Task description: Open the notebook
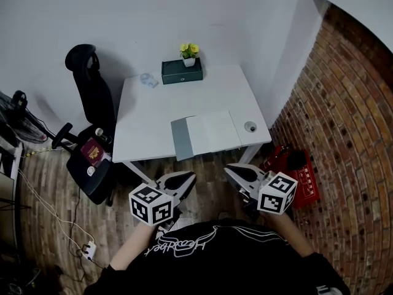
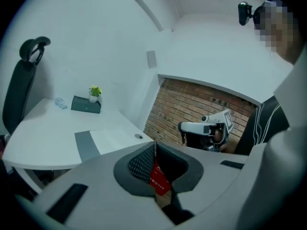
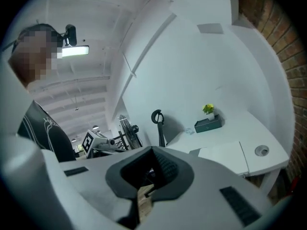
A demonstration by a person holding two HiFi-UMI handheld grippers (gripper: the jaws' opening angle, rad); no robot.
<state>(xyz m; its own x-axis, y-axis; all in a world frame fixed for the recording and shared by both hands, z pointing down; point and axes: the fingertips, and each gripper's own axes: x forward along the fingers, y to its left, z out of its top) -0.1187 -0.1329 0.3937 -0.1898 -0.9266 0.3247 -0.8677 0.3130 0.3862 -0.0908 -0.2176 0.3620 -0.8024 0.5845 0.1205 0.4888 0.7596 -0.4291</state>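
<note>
Mid-frame on the table (image 1: 184, 97), the notebook (image 1: 209, 134) lies open; below, left gripper (image 1: 186, 177) and right gripper (image 1: 232, 171) are pressed together, empty.

Notebook (image 1: 206, 134) at near edge of table (image 1: 147, 118), box (image 1: 182, 72) at far edge, chair (image 1: 93, 94) to left

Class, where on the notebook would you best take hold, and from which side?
The right edge of its white leaf, coming from the right. The notebook lies flat near the front edge of the table, its grey band, likely the spine, on the left, so the right edge should lift free.
</note>
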